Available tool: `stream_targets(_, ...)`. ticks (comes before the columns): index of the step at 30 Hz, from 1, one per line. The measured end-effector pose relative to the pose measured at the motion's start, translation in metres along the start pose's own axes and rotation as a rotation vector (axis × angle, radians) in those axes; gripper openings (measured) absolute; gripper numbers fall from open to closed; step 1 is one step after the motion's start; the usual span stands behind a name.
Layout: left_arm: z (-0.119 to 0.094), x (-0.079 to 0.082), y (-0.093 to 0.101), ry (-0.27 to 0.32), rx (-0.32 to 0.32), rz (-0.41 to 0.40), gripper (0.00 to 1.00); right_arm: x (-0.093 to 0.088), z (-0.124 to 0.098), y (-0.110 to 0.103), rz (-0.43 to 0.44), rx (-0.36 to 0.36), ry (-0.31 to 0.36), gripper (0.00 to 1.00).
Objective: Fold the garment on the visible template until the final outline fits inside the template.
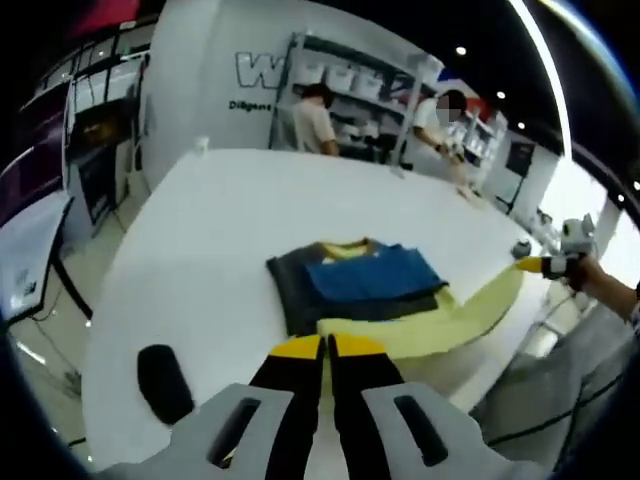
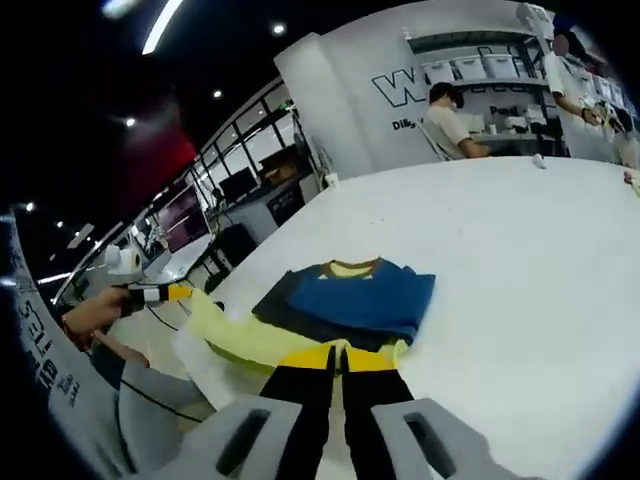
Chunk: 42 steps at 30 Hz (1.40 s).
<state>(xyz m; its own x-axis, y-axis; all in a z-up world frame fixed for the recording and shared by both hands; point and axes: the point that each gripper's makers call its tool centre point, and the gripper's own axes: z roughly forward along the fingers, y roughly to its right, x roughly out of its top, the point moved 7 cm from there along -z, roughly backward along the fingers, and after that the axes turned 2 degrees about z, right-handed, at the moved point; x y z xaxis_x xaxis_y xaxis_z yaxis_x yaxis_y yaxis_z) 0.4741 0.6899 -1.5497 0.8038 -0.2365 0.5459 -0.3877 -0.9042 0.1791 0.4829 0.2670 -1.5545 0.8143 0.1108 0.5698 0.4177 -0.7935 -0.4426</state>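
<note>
A folded garment lies on a dark grey template (image 1: 290, 292) (image 2: 272, 306) in the middle of the white table. Its blue part (image 1: 375, 275) (image 2: 362, 290) rests on top, with a yellow collar at the far end. A long yellow strip of the garment (image 1: 450, 320) (image 2: 240, 338) hangs stretched along the near side, off the template. My left gripper (image 1: 325, 346) (image 2: 180, 293) is shut on one end of the strip. My right gripper (image 1: 535, 265) (image 2: 340, 356) is shut on the other end, lifted toward the table's edge.
The white table (image 1: 200, 220) (image 2: 520, 250) stretches wide around the template. Two people (image 1: 312, 120) stand at shelves beyond its far edge. A hand (image 1: 605, 282) (image 2: 92, 315) holds each far gripper. Desks and screens stand off to the side.
</note>
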Motion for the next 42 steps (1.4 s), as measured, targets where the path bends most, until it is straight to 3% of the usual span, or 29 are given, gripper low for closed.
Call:
stream_targets(3,-0.008,0.005,0.003,0.013,-0.011,-0.003,0.00,0.005,-0.003,0.003,0.033,-0.002,0.025,0.00)
stream_targets(4,-0.007,0.014,-0.001,0.064,0.026,0.009,0.00,0.011,-0.003,0.005,0.046,-0.003,0.051,0.00)
stream_targets(6,-0.006,0.044,-0.004,0.179,0.032,-0.035,0.00,0.031,-0.004,0.011,0.057,-0.011,0.105,0.00)
stream_targets(9,-0.002,0.076,-0.012,0.271,0.022,-0.055,0.00,0.064,-0.004,0.013,0.038,-0.005,0.175,0.00)
stream_targets(10,0.001,0.093,-0.020,0.316,0.023,-0.066,0.00,0.089,-0.006,0.015,-0.014,-0.028,0.269,0.00)
stream_targets(12,0.004,0.123,-0.030,0.390,0.037,-0.062,0.00,0.126,-0.010,0.017,-0.043,-0.024,0.339,0.00)
stream_targets(13,0.004,0.129,-0.033,0.404,0.043,-0.062,0.00,0.146,-0.008,0.021,-0.037,-0.007,0.369,0.00)
stream_targets(14,0.004,0.158,-0.048,0.474,0.068,-0.028,0.00,0.166,-0.004,0.022,-0.005,0.039,0.450,0.00)
stream_targets(16,0.013,0.184,-0.061,0.492,0.074,-0.029,0.00,0.200,0.016,0.042,-0.020,0.009,0.445,0.00)
stream_targets(18,0.042,0.228,-0.076,0.489,0.070,0.049,0.00,0.227,0.036,0.056,-0.016,-0.001,0.443,0.00)
stream_targets(19,0.047,0.234,-0.079,0.489,0.069,0.060,0.00,0.232,0.039,0.059,-0.002,0.002,0.445,0.00)
stream_targets(21,0.078,0.255,-0.093,0.429,0.060,0.138,0.00,0.256,0.071,0.088,0.009,-0.014,0.421,0.00)
stream_targets(22,0.096,0.262,-0.103,0.405,0.068,0.166,0.00,0.258,0.077,0.095,0.018,-0.024,0.417,0.00)
stream_targets(23,0.122,0.268,-0.113,0.382,0.068,0.159,0.00,0.258,0.095,0.117,0.072,-0.039,0.393,0.00)
stream_targets(26,0.145,0.263,-0.128,0.364,0.076,0.108,0.00,0.259,0.110,0.127,0.072,-0.031,0.370,0.00)
stream_targets(32,0.158,0.258,-0.128,0.352,0.076,0.040,0.00,0.259,0.123,0.135,0.134,-0.021,0.380,0.00)
stream_targets(34,0.180,0.256,-0.143,0.321,0.099,0.007,0.00,0.261,0.134,0.146,0.171,-0.020,0.390,0.00)
stream_targets(38,0.192,0.256,-0.150,0.332,0.124,-0.040,0.00,0.259,0.149,0.156,0.212,-0.049,0.387,0.00)
stream_targets(42,0.200,0.245,-0.146,0.305,0.137,-0.064,0.00,0.259,0.161,0.165,0.255,-0.053,0.387,0.00)
